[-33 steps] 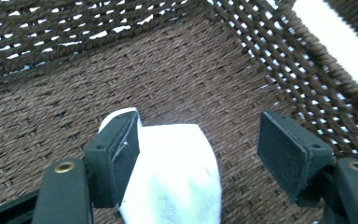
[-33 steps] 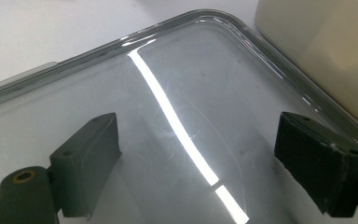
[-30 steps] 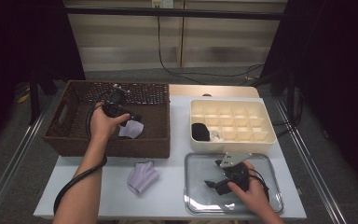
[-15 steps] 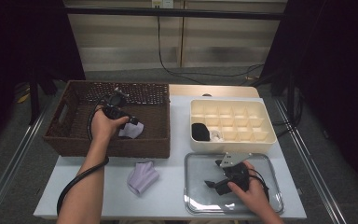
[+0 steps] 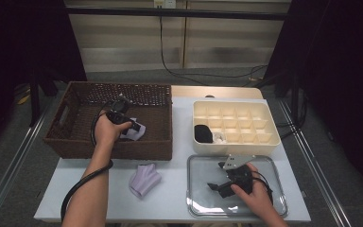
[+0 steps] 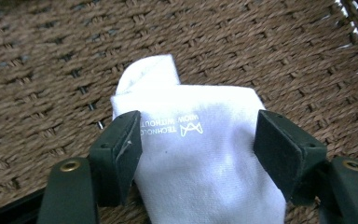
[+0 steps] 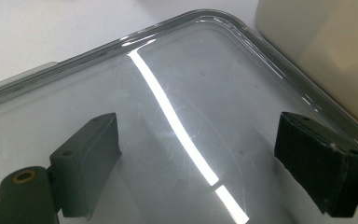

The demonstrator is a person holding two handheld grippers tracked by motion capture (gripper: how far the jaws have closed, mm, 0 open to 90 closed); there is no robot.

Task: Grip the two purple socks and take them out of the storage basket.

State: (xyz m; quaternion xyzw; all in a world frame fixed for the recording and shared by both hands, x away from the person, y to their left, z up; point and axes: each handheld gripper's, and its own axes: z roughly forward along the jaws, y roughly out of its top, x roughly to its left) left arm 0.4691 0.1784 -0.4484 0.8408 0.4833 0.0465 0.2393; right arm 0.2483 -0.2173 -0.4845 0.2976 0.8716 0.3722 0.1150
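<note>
A folded white sock (image 6: 200,163) with small printed lettering lies on the woven floor of the brown wicker basket (image 5: 75,142). My left gripper (image 6: 198,135) points down over it, and its jaws have just been closing with the sock between them. The pads stand at the sock's two edges without squeezing it. In the high view the left gripper (image 5: 132,126) sits inside the basket above the white sock (image 5: 134,132). My right gripper (image 5: 217,185) rests over the clear tray (image 5: 264,163), open. Nothing is between the right gripper's (image 7: 200,140) jaws; the tray (image 7: 177,21) shows beneath them.
A lavender sock (image 5: 144,178) lies on the white table in front of the basket. A cream divided box (image 5: 236,124) stands behind the tray, with a black bundle (image 5: 203,133) and a small white item (image 5: 219,138) in its front-left cells.
My left hand has sunk a little lower into the basket onto the white sock. The right hand has stayed put.
</note>
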